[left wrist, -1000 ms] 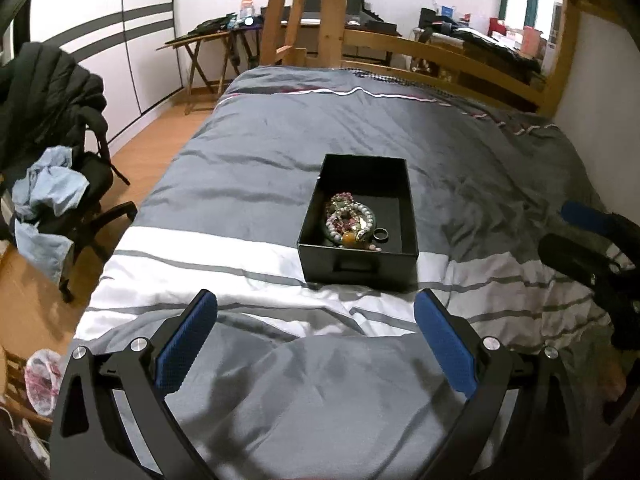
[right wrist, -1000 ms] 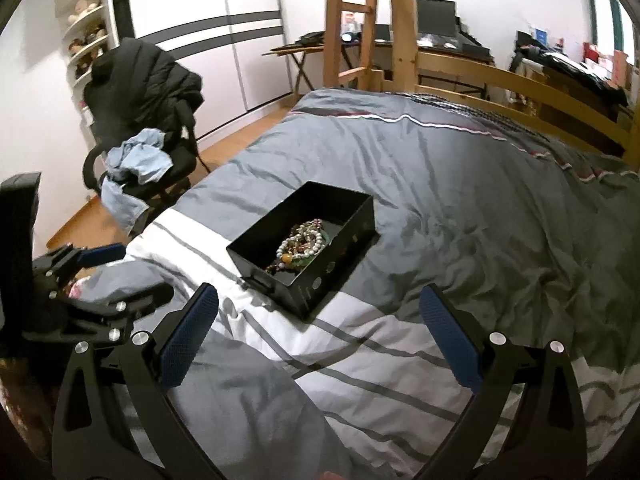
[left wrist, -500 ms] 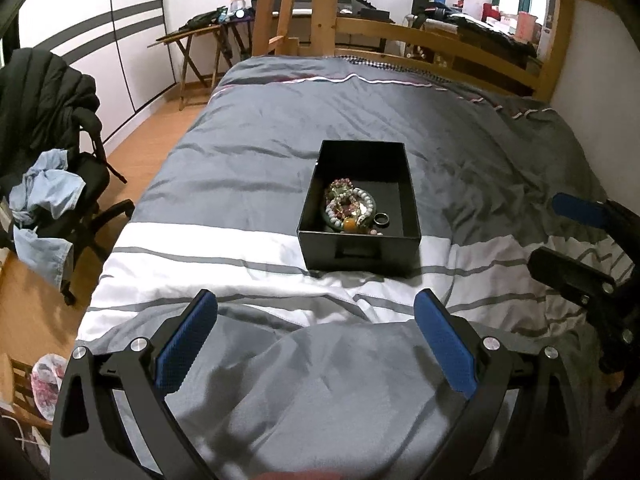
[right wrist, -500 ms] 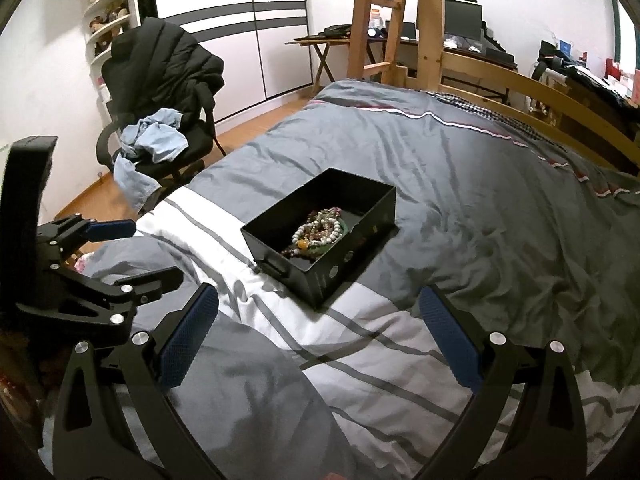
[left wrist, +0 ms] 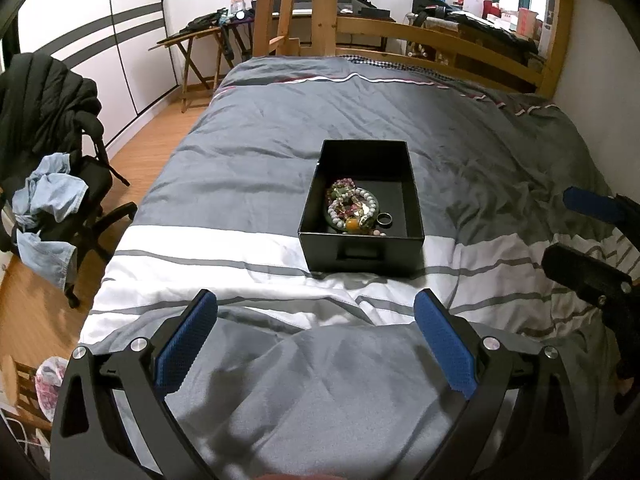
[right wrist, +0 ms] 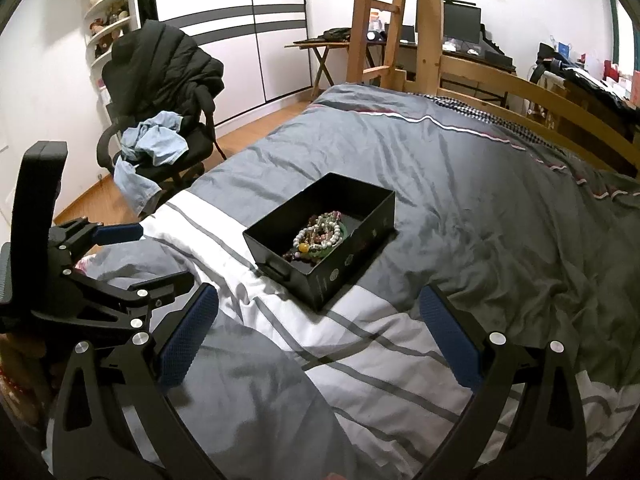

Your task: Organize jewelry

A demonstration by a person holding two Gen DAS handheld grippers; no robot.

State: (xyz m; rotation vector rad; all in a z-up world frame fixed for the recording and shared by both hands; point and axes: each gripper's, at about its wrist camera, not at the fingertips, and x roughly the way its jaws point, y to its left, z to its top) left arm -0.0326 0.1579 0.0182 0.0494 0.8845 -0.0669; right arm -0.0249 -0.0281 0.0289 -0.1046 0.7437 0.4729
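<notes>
A black box (left wrist: 361, 222) is set on the bed (left wrist: 280, 128), across the white stripe of the cover. Beaded bracelets (left wrist: 352, 205) and a ring (left wrist: 385, 219) are heaped at its near end. The left hand-held gripper (left wrist: 316, 340) and right hand-held gripper (right wrist: 318, 334) are held released and empty, short of the box.

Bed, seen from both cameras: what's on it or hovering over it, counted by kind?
Grippers: 2, left gripper and right gripper, both open
Black box: 1
Heap of beaded bracelets: 1, strands too tangled to count
Dark ring: 1
Total: 5
</notes>
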